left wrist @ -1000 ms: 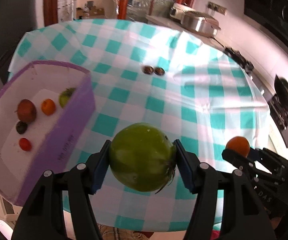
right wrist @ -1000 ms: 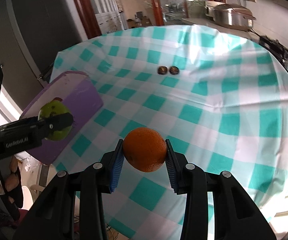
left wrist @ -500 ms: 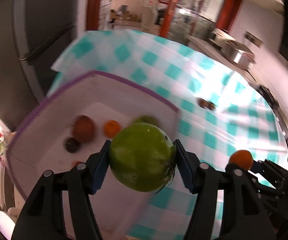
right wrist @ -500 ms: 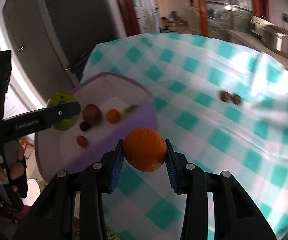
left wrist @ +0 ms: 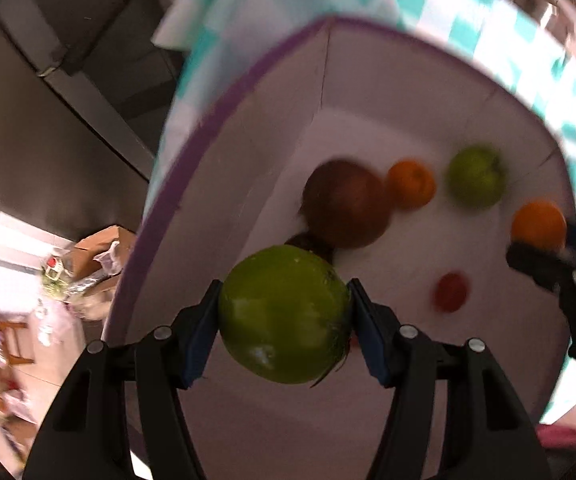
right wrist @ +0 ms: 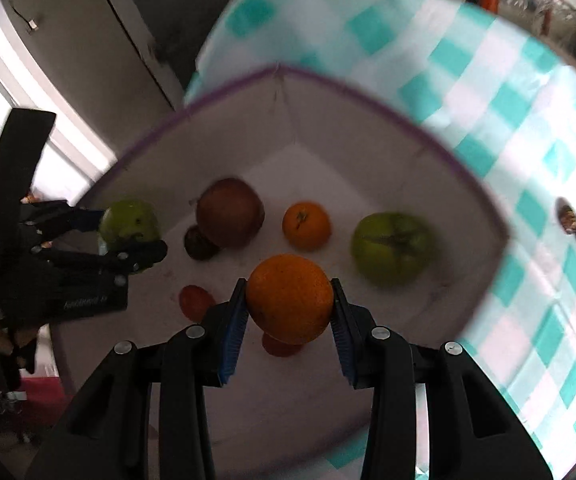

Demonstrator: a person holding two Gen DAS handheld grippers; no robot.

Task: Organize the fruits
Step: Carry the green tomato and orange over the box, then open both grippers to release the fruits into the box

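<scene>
Glossy fruit, matt box, woven check cloth

The green fruit (left wrist: 284,314) shines smooth and waxy between ribbed blue pads (left wrist: 369,340) on matt black plastic fingers (left wrist: 427,380); the orange (right wrist: 289,298) shows a dull, pebbled peel; the box (right wrist: 327,120) looks like matt white card edged in purple, and the checked tablecloth (right wrist: 527,128) reads as soft fabric.

The only lettering in sight is a pale printed line on the black side of the left gripper (right wrist: 128,240), at about nine o'clock in the right wrist view; it is too blurred to read; nothing else carries any text, label or number.
</scene>
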